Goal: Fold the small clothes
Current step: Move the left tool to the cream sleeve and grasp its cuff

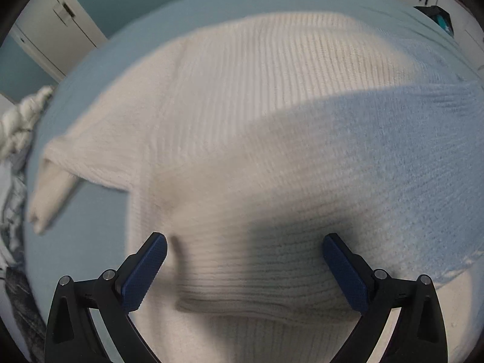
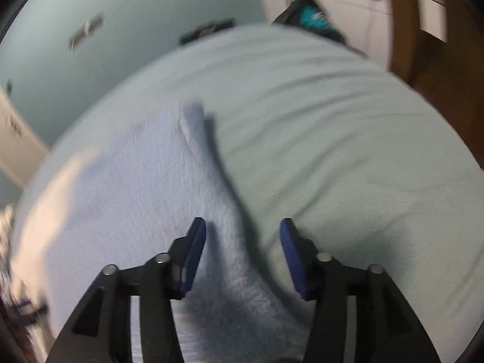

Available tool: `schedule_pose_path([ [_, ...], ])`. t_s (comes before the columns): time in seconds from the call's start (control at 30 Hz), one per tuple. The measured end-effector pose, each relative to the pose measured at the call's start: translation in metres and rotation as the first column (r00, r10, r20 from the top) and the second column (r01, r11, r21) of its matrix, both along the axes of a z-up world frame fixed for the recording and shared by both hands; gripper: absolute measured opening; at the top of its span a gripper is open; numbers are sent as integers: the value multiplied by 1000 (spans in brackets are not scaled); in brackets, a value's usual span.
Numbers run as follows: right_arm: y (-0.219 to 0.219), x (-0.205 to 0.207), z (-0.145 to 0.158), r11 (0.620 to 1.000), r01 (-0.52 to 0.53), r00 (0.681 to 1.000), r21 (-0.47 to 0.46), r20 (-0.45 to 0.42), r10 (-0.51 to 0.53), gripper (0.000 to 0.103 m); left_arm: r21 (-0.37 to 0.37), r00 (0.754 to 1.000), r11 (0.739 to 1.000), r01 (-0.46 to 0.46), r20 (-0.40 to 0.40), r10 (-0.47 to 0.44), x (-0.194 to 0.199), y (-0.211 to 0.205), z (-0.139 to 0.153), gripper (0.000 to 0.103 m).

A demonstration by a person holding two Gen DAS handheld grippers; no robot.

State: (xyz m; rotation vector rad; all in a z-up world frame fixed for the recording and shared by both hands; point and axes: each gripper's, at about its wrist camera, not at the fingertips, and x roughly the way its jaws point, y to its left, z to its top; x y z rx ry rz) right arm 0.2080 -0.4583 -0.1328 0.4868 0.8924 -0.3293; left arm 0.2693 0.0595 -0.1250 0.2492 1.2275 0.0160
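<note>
Lying flat on pale bed [image 1: 193, 3], cream sweater [image 1: 242, 96], blue sleeve [image 2: 145, 187].

You see both pictures soft with motion blur, stronger in the right wrist view, where the walls smear. The light is dim and bluish. A dark shadow lies on the cream sweater [image 1: 230, 127] between the fingers, and the blue sleeve [image 2: 145, 187] throws a shadow on the bed sheet [image 2: 348, 139]. The fisheye bends the edges, and the corners are black.
</note>
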Motion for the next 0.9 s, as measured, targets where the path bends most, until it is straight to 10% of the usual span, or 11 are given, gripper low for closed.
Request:
schedule_pose_path([
  [0.13,7,2,28,999,-48,994,9,102,46,51,47,990,998,44,131,-49,-2,-14,25,103],
  [0.5,113,-3,-16,845,-423,904,-329,-214,369,59,-98,994,993,-65,-89,56,10,12,-9,103],
  [0.7,122,-38,56,922,-371,927,-112,-93,362,70,-79,997,994,-74,-9,74,7,34,40,103],
  [0.9,159,-100,66,919,-359,931,162,-1,364,76,-186,970,959,-213,77,230,4,94,98,103],
])
